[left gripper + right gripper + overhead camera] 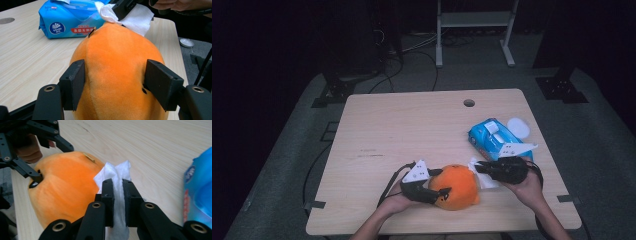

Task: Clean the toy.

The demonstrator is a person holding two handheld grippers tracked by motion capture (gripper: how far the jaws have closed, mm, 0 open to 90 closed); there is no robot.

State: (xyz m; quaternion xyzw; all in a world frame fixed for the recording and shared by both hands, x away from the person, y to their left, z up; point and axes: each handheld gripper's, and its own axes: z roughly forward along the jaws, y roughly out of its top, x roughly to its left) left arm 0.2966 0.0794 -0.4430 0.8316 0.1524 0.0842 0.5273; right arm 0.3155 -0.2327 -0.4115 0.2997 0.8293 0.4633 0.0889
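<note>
We see an orange plush toy [455,186], rounded and egg-like, with a soft, short-napped surface and a seam running down its middle; a small dark mark shows low on one side in the left gripper view. It lies near the front edge of the wooden table [412,125], and its long axis runs roughly across the table, from our left gripper [439,186] toward our right gripper [477,167], though which end is its front we cannot tell. The left gripper stands partly open with its two black pads pressed against the toy's flanks, gripping it. Just to the right of the toy, the right gripper is clamped nearly closed on a white wet wipe [115,173], whose crumpled end touches the toy's top. Beyond the toy, to its right and farther back, lies a blue pack of wipes [492,137], and just behind that a small white round lid [518,126]
</note>
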